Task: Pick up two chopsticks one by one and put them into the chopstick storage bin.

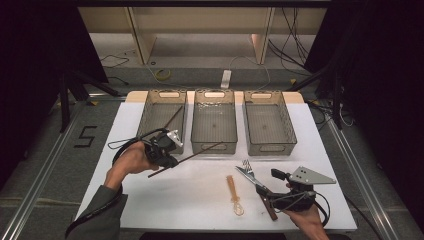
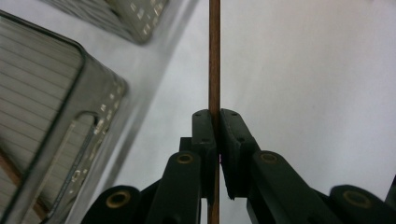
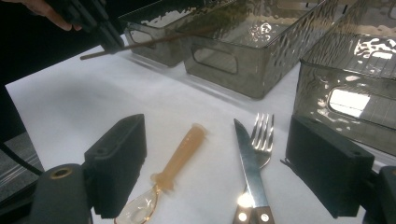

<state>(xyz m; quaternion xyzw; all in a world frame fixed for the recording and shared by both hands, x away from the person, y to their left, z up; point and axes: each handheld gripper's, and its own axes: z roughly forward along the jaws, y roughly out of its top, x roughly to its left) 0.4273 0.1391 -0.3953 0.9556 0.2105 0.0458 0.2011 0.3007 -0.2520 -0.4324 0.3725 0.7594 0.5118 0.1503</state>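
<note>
We have the left gripper (image 1: 167, 150) clamped on one chopstick (image 1: 200, 151), lifted beside the left bin (image 1: 145, 117). Next we judge it belongs there, beside the chopstick already inside; our right gripper (image 3: 215, 163) waits with jaws wide, holding nothing.

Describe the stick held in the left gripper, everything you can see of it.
The stick is a thin, straight, dark brown rod, wooden by its look, like a single chopstick. The left gripper is shut on it partway along, so both ends stick out. It hangs above the white table, nearly level, its far end pointing toward the middle basket. Only the gripper's pads touch it.
</note>
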